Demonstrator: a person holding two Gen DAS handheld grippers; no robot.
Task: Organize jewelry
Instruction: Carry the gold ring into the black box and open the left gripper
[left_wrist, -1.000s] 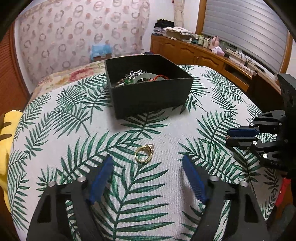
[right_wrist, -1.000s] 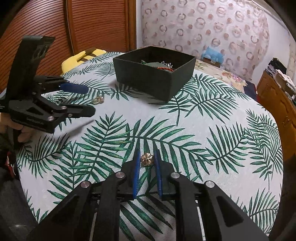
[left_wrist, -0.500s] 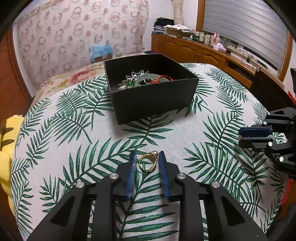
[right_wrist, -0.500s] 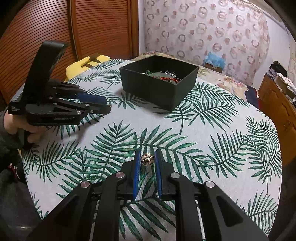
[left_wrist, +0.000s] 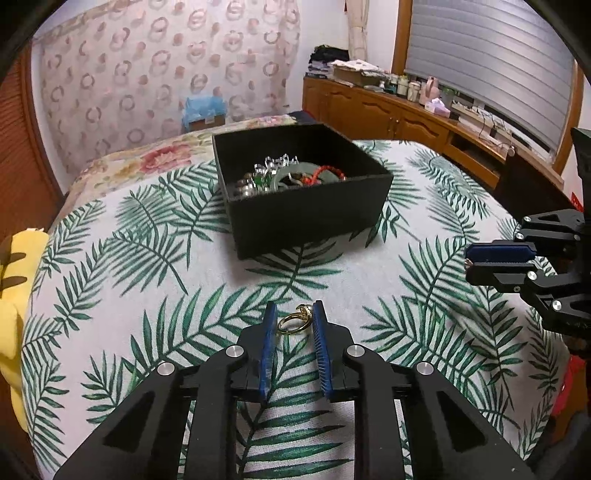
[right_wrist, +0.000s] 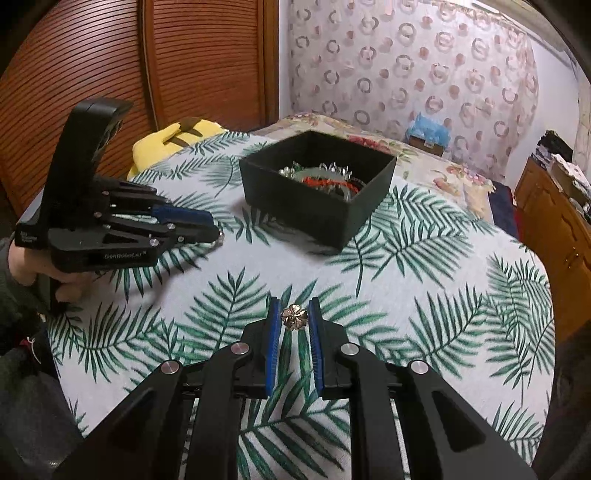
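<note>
- L gripper (left_wrist: 294, 320): blue fingers closed on a gold ring (left_wrist: 294, 322), pinched at the tips and held above the palm-leaf cloth (left_wrist: 129, 277).
- R gripper (right_wrist: 294, 318): fingers clamped on a small gold flower-shaped piece (right_wrist: 294, 317), also held over the cloth.
- Black box (left_wrist: 306, 218) sits open further back on the table, roughly centre; inside are a green bangle (left_wrist: 295, 177), red beads (left_wrist: 325, 173) & silvery bits, all in one heap.
- In R view, L gripper is left of the box, w/ person's hand (right_wrist: 40, 266) on its grip.
- Yellow cushion (right_wrist: 173, 142) at the table's far-left edge.
</note>
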